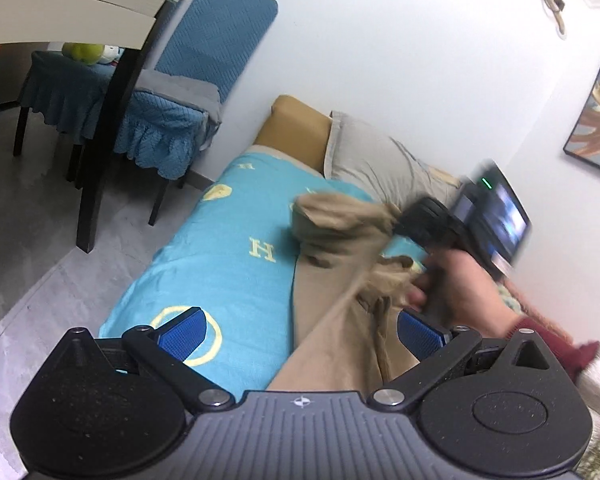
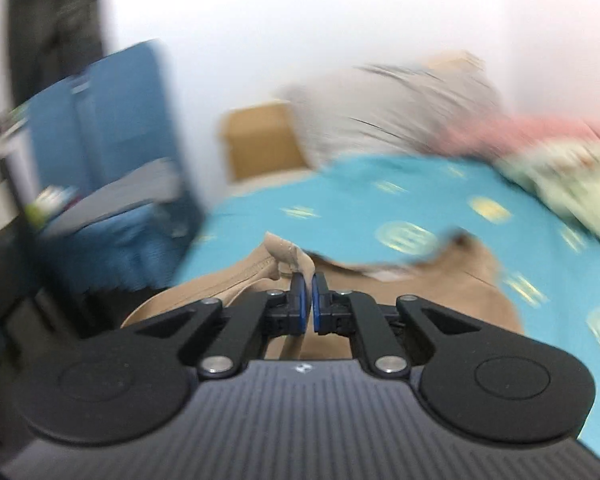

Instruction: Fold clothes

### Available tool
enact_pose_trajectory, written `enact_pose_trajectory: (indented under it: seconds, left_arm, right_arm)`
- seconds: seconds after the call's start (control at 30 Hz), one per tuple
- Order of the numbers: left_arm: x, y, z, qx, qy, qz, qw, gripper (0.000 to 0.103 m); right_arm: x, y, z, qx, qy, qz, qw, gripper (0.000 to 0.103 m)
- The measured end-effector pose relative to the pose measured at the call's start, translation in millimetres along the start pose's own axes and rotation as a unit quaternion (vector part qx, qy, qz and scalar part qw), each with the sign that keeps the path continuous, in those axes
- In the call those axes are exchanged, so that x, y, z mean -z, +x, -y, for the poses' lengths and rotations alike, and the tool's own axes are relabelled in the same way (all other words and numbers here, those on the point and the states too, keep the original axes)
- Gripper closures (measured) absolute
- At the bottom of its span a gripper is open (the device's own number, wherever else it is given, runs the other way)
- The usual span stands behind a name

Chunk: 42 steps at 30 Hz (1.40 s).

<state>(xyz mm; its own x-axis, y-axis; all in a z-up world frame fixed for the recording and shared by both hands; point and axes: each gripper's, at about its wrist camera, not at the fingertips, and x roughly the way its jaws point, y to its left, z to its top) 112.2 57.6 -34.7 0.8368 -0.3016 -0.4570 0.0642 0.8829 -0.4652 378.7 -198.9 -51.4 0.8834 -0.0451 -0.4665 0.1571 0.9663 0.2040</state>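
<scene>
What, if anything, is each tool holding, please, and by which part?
The right tool is shut on a bunched edge of the tan garment. The left tool is open, holding nothing.

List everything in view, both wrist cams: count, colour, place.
garment: 1, tan, on blanket, one end lifted
blanket: 1, turquoise, yellow motifs, over bed
pillow: 1, grey, head of bed
cushion: 1, mustard, beside pillow
chairs: 2, blue covers, beside bed
picture: 1, leaf print, wall
right gripper: shut on garment
left gripper: open, over garment
right hand: dark red sleeve
</scene>
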Motion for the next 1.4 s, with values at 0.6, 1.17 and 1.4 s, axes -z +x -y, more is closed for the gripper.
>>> enact_pose_trajectory:
  seconds: [0.6,1.17,1.4]
  left_arm:
    - [22.4,31.0,15.4,-0.031,0.049,-0.06,0.9965,0.0]
    - [26.2,36.2,12.3,-0.018,0.049,-0.078,0.9956,0.0]
    - [27.7,30.5,19.7,-0.008,0.059,-0.069,0.9958,0.0]
  right_arm:
    - [34.3,-13.5,13.7,-0.092,-0.252,-0.027,0.963,0.017]
    - [24.4,30.5,-32.7,-0.125,-0.306,-0.022,0.943,0.096]
    - [-17.4,66.8,35.7,-0.005,-0.105,0.025,0.994,0.096]
